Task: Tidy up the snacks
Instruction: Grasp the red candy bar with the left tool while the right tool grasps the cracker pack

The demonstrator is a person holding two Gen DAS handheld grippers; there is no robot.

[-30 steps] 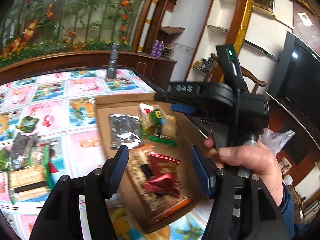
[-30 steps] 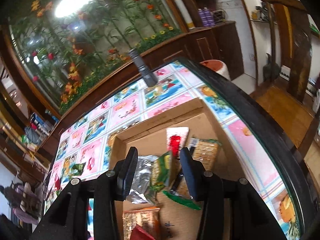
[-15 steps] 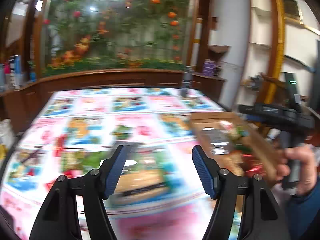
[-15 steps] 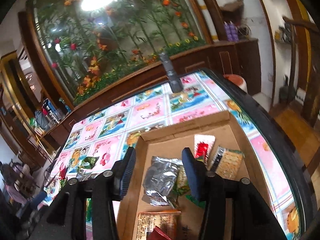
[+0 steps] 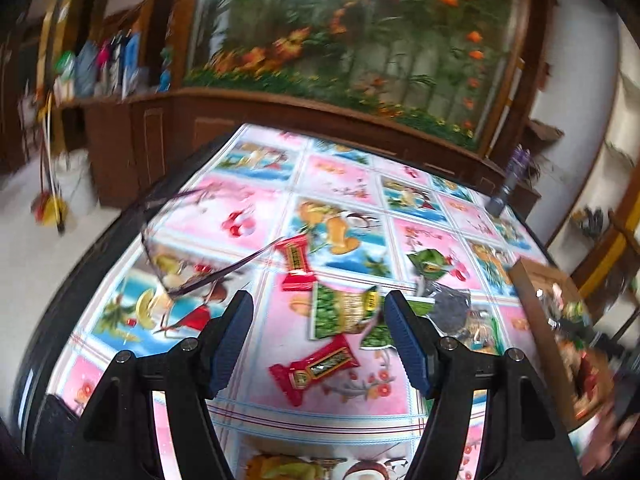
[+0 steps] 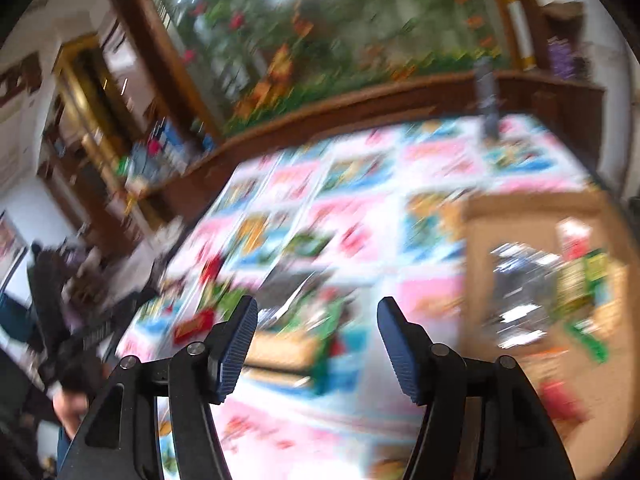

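The left hand-held gripper (image 5: 320, 336) is parted and empty over the table (image 5: 348, 184). Between its fingers lies a red snack packet (image 5: 314, 368), long axis running 8 to 2 o'clock. The green packet (image 5: 344, 312) sits at 12. The right hand-held gripper (image 6: 314, 340), jaws just widened, holds nothing; the cardboard box (image 6: 472, 232) lies at 2 o'clock.

Fruit-print tablecloth (image 5: 344, 184), dark upright cylinder (image 5: 505, 189) at its far edge, floral mural (image 5: 352, 28) behind.

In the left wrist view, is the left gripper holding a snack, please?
No, the left gripper is open and empty above a red snack packet on the table.
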